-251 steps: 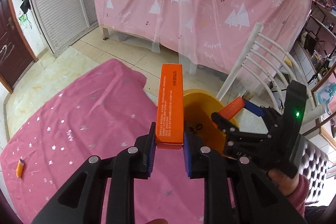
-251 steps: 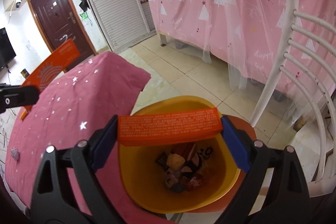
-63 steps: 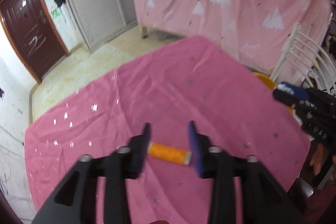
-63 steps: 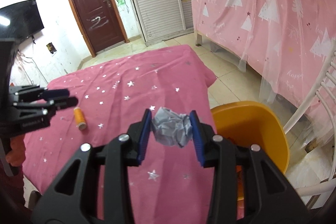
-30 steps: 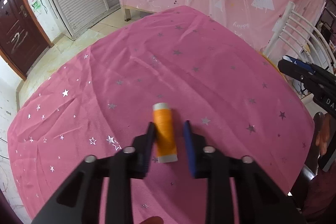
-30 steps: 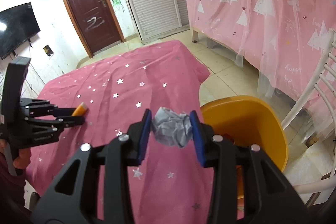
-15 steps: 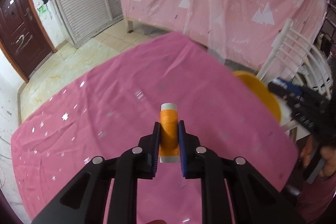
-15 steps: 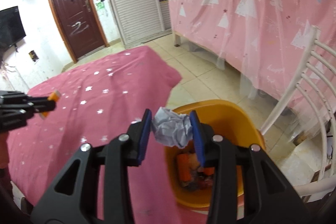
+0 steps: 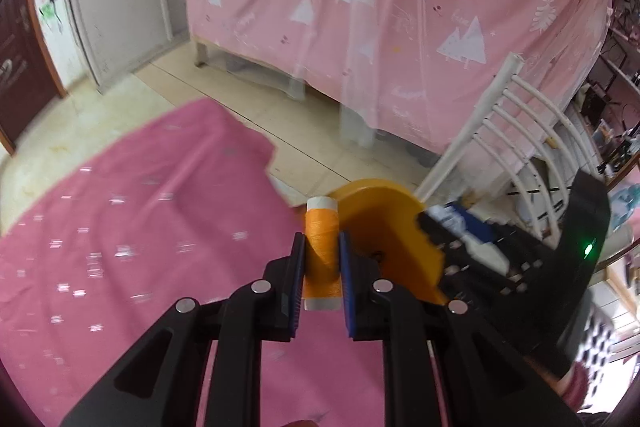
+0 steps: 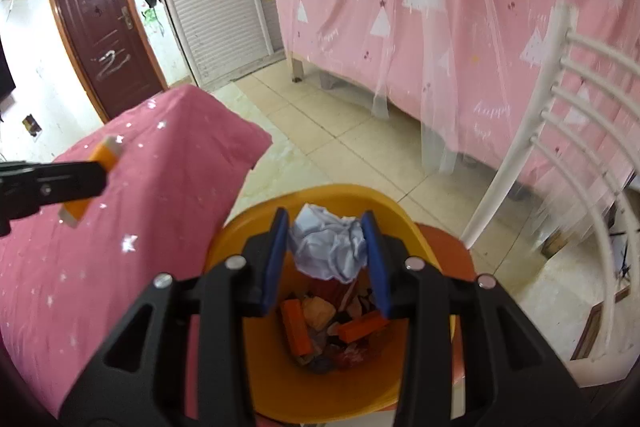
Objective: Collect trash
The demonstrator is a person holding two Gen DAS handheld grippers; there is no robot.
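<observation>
My left gripper (image 9: 321,269) is shut on an orange thread spool (image 9: 321,251) with white ends, held above the pink starred tablecloth (image 9: 120,267) near the yellow bin (image 9: 384,227). My right gripper (image 10: 326,257) is shut on a crumpled grey paper ball (image 10: 328,247) and holds it over the mouth of the yellow bin (image 10: 352,399). Orange boxes (image 10: 295,327) and other trash lie inside the bin. The left gripper with the spool (image 10: 90,179) also shows at the left of the right wrist view.
The bin stands on an orange seat (image 10: 440,239) of a white chair (image 10: 540,147) beside the table's edge. A pink curtain with white trees (image 9: 400,7) hangs behind. A dark door (image 10: 104,39) and a white shutter door (image 10: 216,15) stand at the far left.
Both grippers moved toward the bin. The right one now holds the paper ball over the bin's mouth; the left one carried the spool to the table's edge.
</observation>
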